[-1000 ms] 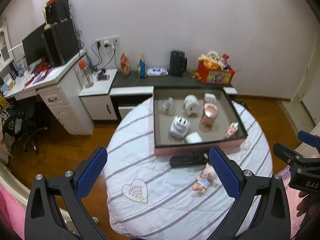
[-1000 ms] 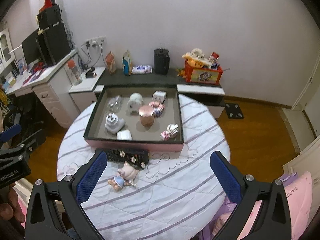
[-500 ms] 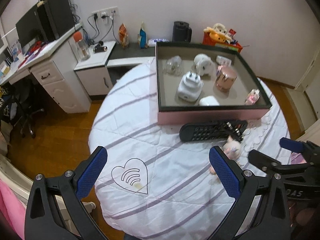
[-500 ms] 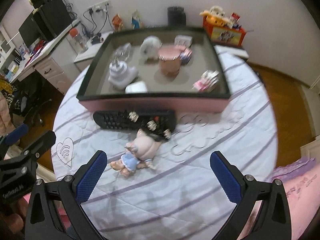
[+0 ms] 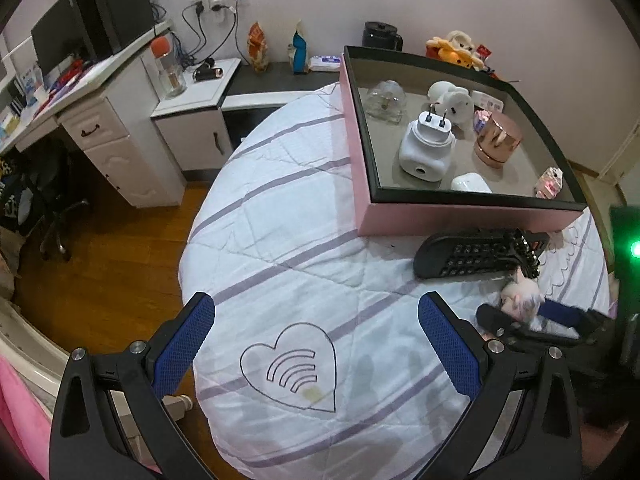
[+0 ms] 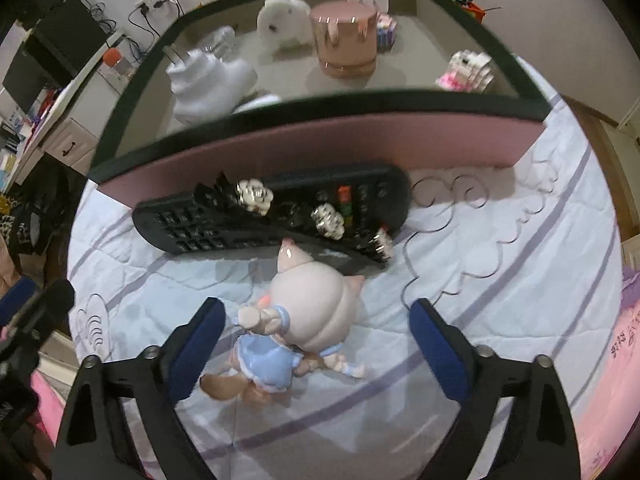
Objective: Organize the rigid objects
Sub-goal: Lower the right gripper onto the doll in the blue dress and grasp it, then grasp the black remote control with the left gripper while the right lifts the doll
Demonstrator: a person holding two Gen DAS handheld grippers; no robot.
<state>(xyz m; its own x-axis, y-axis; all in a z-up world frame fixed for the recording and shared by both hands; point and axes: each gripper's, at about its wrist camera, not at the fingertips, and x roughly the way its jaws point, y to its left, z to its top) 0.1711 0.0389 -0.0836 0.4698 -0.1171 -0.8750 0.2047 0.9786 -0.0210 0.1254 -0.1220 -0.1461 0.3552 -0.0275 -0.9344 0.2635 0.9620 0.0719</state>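
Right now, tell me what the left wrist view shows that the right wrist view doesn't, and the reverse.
Left wrist only: the heart drawing on the cloth between the open left gripper, and the kettle.

Right wrist only: the right gripper with its jaws closing around the pig doll, pads not yet touching.

Both: the remote, the pink tray, the white plug and the copper jar.

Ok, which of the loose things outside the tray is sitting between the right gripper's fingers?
The pig figurine in the blue dress. It lies between the closing right gripper fingers, untouched yet; the black remote and the hair clip on it lie beyond, against the pink tray.
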